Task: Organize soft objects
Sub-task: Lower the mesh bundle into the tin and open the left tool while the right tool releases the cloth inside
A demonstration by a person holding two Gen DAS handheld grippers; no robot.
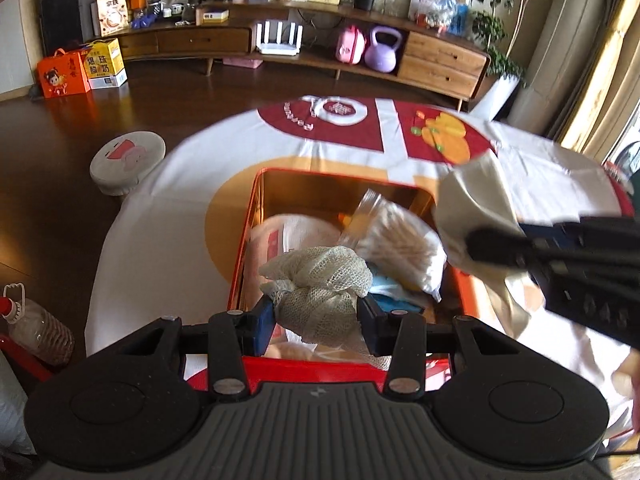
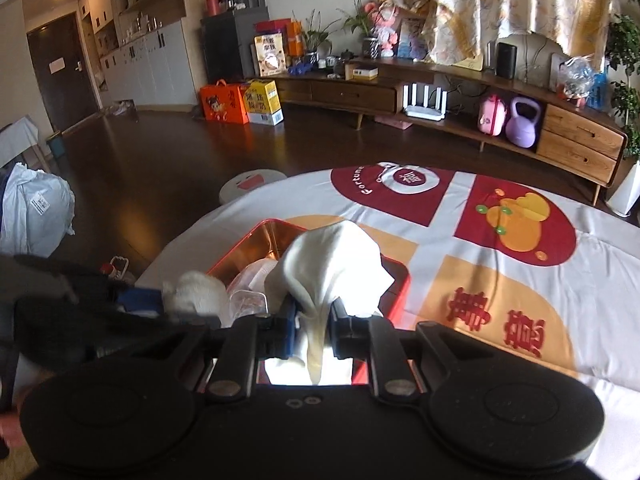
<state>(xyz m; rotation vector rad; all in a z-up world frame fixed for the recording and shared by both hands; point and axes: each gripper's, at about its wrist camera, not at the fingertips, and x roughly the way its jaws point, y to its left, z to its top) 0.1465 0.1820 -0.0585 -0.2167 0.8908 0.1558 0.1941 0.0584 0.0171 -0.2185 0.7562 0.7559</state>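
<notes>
An open red box (image 1: 245, 240) with a shiny gold inside stands on the table and also shows in the right wrist view (image 2: 236, 258). It holds a bag of cotton swabs (image 1: 400, 240), a pink packet (image 1: 288, 236) and something blue (image 1: 394, 298). My left gripper (image 1: 316, 312) is shut on a wad of white gauze mesh (image 1: 320, 280) above the box's near side. My right gripper (image 2: 312, 322) is shut on a cream cloth (image 2: 336, 268), held over the box's right edge. The cloth also shows in the left wrist view (image 1: 476, 204).
The table wears a white cloth with red and orange prints (image 2: 480, 240). A round stool (image 1: 128, 160) stands on the dark floor to the left. A plastic bottle (image 1: 36, 328) is near the table's left side. A long wooden TV cabinet (image 2: 440, 96) runs along the far wall.
</notes>
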